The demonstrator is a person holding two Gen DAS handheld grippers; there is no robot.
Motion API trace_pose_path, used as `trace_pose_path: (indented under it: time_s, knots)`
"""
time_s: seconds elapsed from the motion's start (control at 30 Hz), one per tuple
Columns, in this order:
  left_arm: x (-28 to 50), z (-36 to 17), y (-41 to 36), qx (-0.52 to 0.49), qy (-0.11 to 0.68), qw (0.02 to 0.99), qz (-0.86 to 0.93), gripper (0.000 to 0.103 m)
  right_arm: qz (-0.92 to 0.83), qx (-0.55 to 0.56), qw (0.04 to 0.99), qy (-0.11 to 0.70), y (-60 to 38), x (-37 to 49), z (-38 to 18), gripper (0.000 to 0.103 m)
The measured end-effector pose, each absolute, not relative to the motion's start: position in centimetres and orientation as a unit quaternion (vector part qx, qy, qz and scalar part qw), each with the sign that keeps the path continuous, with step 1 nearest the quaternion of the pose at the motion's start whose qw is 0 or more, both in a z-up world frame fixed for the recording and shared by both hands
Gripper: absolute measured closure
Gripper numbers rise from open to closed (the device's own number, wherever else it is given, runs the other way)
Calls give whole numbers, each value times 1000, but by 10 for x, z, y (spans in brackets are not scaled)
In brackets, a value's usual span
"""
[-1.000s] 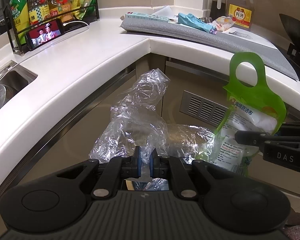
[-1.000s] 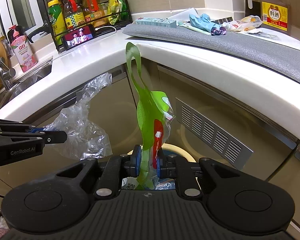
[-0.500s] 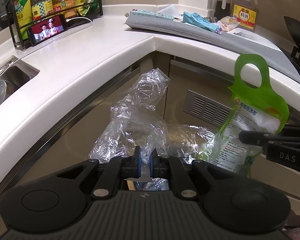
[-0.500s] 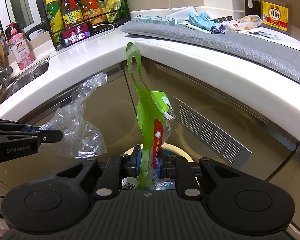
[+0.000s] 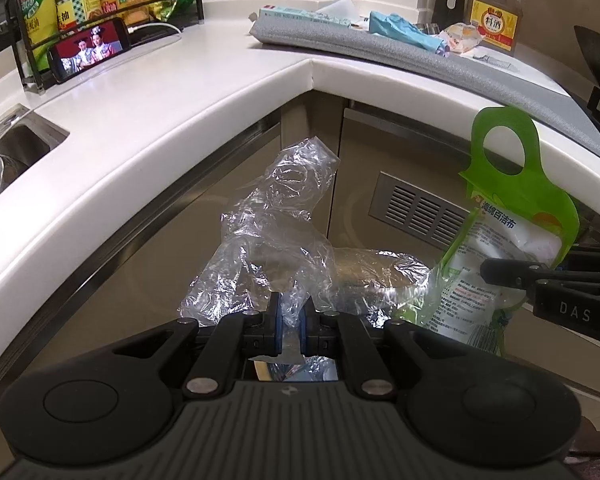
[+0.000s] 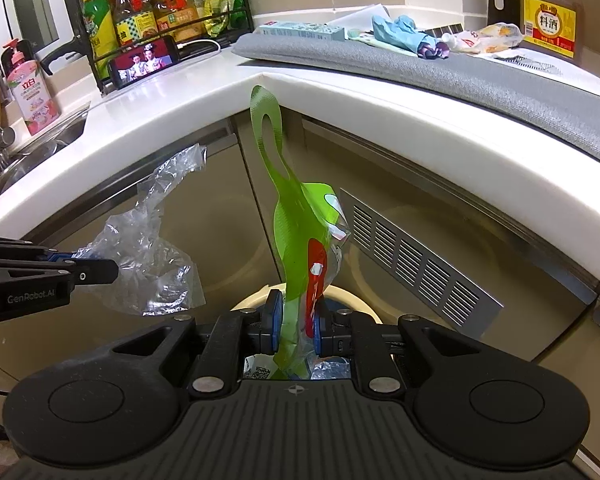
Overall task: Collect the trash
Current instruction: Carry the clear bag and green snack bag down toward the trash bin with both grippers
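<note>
Showing bin rim [image 6: 346,294], right view only

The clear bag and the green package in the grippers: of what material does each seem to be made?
Clear bag, shut in the left gripper: likely thin plastic film, transparent and glossy, since it is sharply crinkled with bright glints.

Green package, shut in the right gripper: probably printed flexible plastic with a green hanging loop; it bends and looks slightly see-through.

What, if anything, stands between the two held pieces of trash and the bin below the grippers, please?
Nothing visible does. The left gripper pinches the clear plastic wrap and the right gripper pinches the green sponge package. Both hang over the cream-rimmed bin, which is mostly hidden behind the grippers.
</note>
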State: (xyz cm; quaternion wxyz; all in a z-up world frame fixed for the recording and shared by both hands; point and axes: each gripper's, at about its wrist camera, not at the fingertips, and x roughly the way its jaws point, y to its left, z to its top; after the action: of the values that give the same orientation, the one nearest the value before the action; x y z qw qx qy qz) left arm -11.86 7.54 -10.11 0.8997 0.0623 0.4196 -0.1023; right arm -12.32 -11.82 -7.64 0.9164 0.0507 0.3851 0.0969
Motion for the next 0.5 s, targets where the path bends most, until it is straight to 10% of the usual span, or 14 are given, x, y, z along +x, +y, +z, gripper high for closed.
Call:
trace_pose_path:
  time_s: [0.5]
  knots:
    - [-97, -117, 70, 67, 452, 882, -110, 95, 83, 51, 905, 414, -121, -106, -98, 87]
